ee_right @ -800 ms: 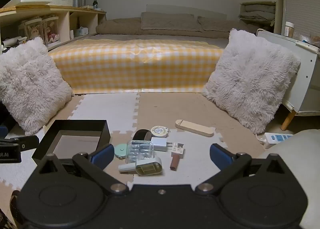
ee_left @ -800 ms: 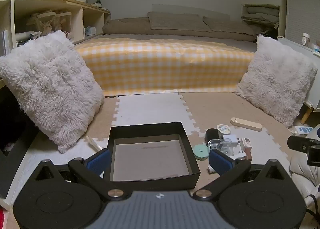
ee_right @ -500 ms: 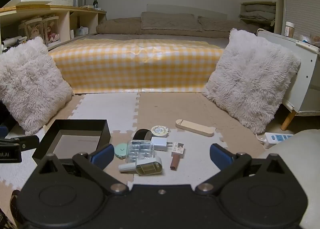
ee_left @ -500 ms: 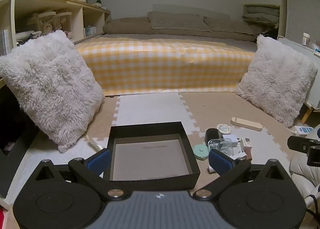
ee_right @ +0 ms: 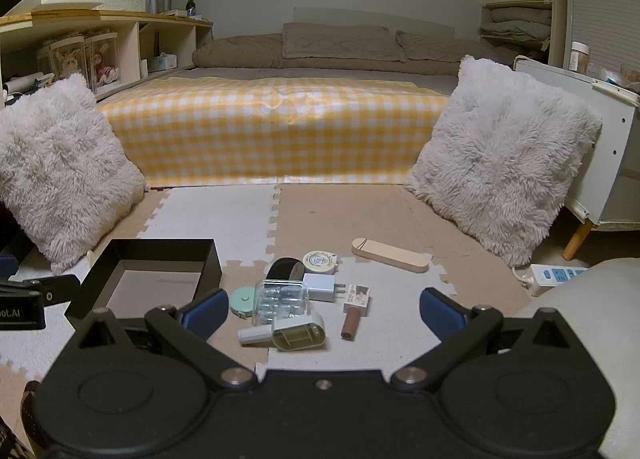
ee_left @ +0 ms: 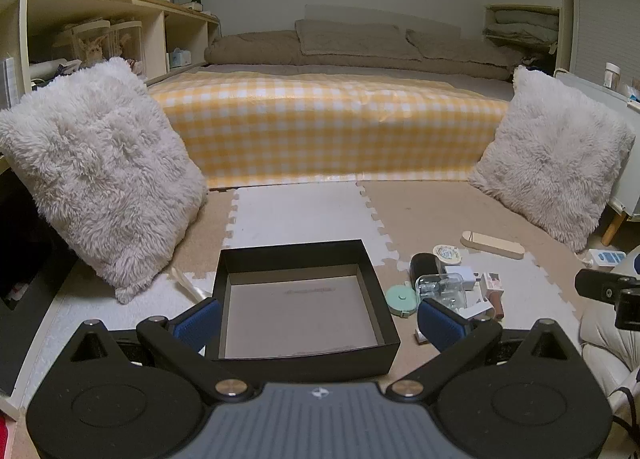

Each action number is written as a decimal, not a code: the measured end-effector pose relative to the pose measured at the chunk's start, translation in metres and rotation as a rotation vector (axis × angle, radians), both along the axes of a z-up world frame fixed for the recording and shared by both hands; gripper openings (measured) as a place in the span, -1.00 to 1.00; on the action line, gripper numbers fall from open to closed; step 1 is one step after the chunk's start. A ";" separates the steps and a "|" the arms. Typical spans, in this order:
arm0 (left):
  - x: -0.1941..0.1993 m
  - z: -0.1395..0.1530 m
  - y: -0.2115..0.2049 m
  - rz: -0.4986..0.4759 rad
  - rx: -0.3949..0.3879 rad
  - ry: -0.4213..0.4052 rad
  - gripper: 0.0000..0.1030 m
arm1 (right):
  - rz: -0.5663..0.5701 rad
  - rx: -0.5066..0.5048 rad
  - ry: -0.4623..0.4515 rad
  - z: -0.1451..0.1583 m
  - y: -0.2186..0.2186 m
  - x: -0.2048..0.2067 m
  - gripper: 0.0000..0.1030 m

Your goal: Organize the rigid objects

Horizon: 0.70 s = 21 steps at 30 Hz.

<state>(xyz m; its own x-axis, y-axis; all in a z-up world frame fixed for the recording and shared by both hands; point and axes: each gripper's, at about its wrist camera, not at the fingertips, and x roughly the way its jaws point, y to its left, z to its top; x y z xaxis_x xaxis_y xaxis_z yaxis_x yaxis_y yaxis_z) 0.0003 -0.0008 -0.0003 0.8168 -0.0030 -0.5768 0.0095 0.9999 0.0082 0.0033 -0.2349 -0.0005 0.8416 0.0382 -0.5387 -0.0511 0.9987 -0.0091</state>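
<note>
On the foam mat we hold both the left gripper (ee_left: 316, 317) and right gripper (ee_right: 322, 309) spread wide and empty, the black box (ee_left: 306, 313) unfilled, the small items (ee_right: 298, 299) beside it unsorted.

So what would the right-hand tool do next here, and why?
Probably ease the right gripper forward and down onto the clear plastic case: it is open and holding nothing, the case lies nearest, and the black box has nothing in it.
</note>
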 end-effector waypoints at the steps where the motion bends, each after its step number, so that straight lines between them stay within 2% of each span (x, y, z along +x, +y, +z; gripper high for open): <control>1: 0.000 0.000 0.000 0.000 0.000 0.000 1.00 | 0.000 0.000 0.000 0.000 0.000 0.000 1.00; 21: 0.000 -0.003 0.004 0.001 -0.001 0.003 1.00 | 0.000 -0.001 0.002 0.000 0.000 0.000 1.00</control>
